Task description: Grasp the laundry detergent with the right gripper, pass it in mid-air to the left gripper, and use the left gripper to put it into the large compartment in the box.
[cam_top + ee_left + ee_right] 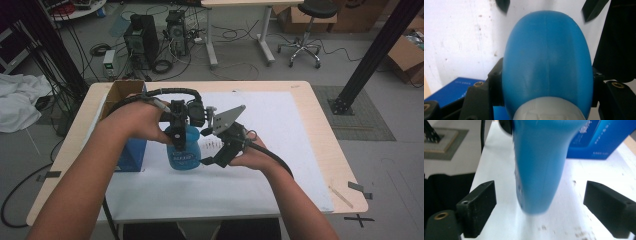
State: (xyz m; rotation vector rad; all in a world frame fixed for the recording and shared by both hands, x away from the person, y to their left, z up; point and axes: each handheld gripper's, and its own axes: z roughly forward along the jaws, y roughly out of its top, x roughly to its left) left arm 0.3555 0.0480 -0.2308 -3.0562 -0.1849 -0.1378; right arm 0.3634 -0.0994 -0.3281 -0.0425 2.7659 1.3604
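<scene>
1. A white sheet (pixel 280 150) covered most of the light wooden table (pixel 320 145); small dark specks lay on it near its middle.
2. A blue box (pixel 131 154) with white lettering stood at the sheet's left edge.
3. An open cardboard box (pixel 116 95) stood behind the blue box, at the table's back left corner.
4. A thin wooden stick (pixel 340 196) and a strip of grey tape (pixel 360 188) lay near the table's front right corner.
5. On the floor beyond the table stood two computer towers (pixel 141 37), amid loose cables.
6. A black swivel stool (pixel 309 30) stood beside a second table's white legs (pixel 264 35).
7. White cloth (pixel 17 102) lay heaped at the far left.
</scene>
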